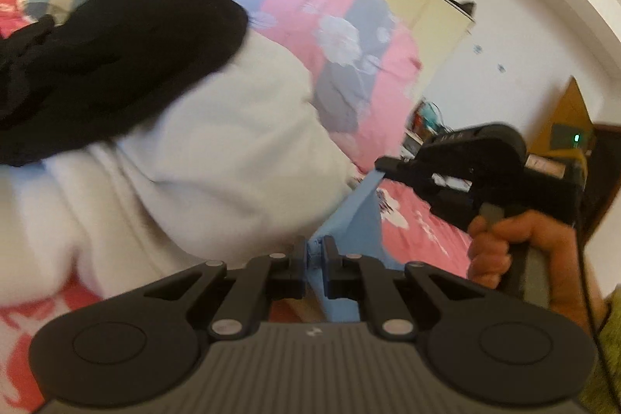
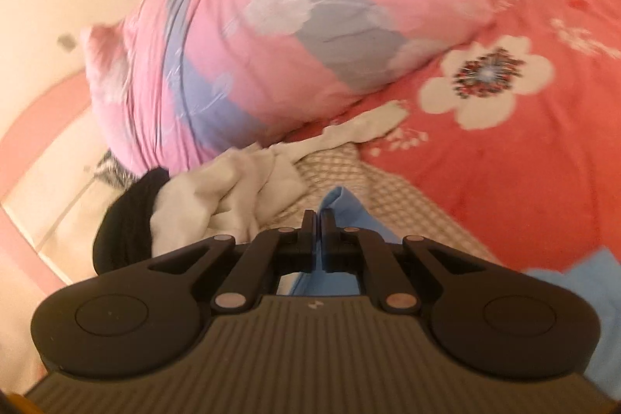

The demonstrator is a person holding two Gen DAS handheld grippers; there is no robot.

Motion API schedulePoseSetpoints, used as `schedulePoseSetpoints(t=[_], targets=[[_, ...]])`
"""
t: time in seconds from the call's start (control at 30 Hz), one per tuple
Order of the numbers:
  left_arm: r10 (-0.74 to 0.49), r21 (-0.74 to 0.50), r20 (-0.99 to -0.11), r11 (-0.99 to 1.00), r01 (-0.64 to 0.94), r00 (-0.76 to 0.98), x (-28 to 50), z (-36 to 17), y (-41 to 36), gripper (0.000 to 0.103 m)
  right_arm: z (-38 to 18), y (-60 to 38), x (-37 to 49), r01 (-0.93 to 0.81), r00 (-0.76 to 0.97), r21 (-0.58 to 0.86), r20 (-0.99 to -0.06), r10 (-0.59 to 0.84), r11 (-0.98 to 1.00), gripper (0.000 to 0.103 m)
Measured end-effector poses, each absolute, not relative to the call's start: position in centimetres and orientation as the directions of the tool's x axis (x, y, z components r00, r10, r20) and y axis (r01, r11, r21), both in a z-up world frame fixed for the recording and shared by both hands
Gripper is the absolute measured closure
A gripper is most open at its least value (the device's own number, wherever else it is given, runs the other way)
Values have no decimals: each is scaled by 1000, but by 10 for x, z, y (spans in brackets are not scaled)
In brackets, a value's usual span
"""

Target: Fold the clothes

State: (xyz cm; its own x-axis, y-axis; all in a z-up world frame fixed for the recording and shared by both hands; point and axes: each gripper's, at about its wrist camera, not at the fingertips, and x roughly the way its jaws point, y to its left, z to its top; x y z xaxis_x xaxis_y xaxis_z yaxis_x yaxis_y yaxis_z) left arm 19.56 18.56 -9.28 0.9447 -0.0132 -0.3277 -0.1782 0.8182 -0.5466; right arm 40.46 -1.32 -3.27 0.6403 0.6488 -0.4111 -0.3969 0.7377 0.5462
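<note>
A light blue garment (image 1: 355, 220) is stretched between both grippers above the bed. My left gripper (image 1: 315, 247) is shut on one edge of it. My right gripper (image 2: 318, 220) is shut on another edge of the blue garment (image 2: 341, 208); it also shows in the left wrist view (image 1: 382, 167), held by a hand at the right. A white garment (image 1: 217, 158) and a black garment (image 1: 116, 53) lie in a pile on the bed beside the left gripper. The pile shows in the right wrist view too, white garment (image 2: 233, 189) and black garment (image 2: 124, 220).
A large pink and blue floral quilt (image 2: 279, 26) is bundled at the back of the bed. The red floral bedsheet (image 2: 524, 150) spreads to the right. A checked cloth (image 2: 396, 196) lies under the blue garment. A wardrobe (image 1: 427, 2) and wooden door (image 1: 570, 119) stand beyond the bed.
</note>
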Motion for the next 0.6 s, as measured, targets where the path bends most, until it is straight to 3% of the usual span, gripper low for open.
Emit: schedulePoseSetpoints(t=[0.23,0.33,0.47,0.6], targets=[[25,-561,-406,783,-270,913,200,-98,195,94,-52,11,418,-430,596,514,-456,661,743,99],[46,-561,-447,764,-320,893,199,-102,197,87,-48,11,423,-457,562,509,-471,680,730,97],[102,-560,-438,746,-360,893,189,-98,201,80,-18,-30,422,-470,608,555,-360,708,686,68],[188,-526,-369,766,-371,910,174,-86,196,79,18,-97,414,-443,681,584,-274,679,680,64]])
